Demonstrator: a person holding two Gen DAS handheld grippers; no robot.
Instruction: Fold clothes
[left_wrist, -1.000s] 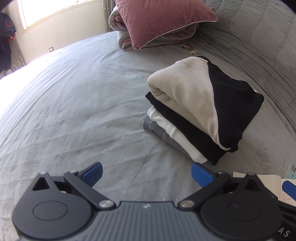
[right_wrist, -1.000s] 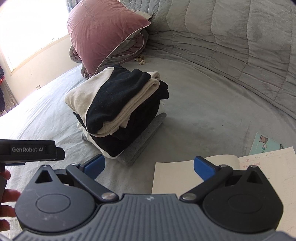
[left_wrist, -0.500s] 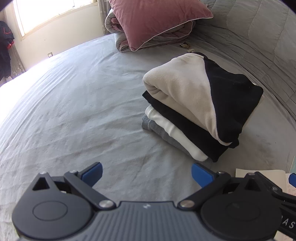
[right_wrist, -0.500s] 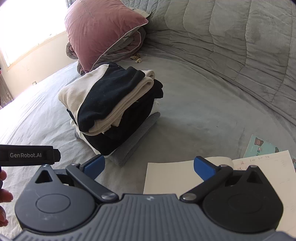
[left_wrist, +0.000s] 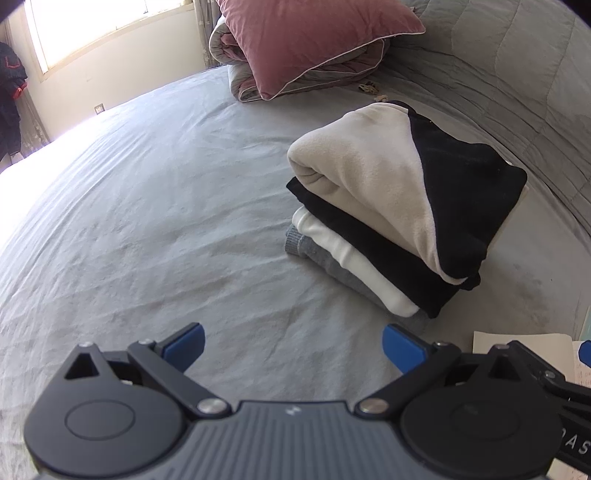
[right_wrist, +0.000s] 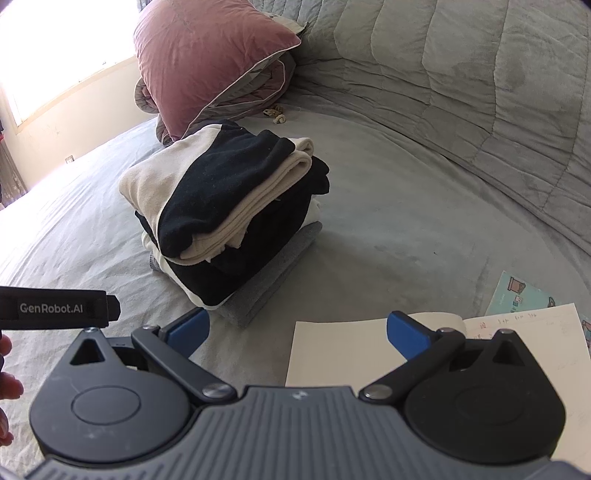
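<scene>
Stack of folded clothes (left_wrist: 402, 218) on bed (left_wrist: 147, 206); left tool (left_wrist: 291, 341) and right tool (right_wrist: 297, 326) wide, holding nothing.

Folded clothes (left_wrist: 399, 221) sit stacked on the bed (left_wrist: 147, 221): a cream-and-black fleece (right_wrist: 221, 192) on top, then black, white and grey layers (grey lowest), edges roughly aligned

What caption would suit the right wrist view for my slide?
Open right tongs hover above an open notebook, facing a stack of folded clothes on a grey bed.
</scene>
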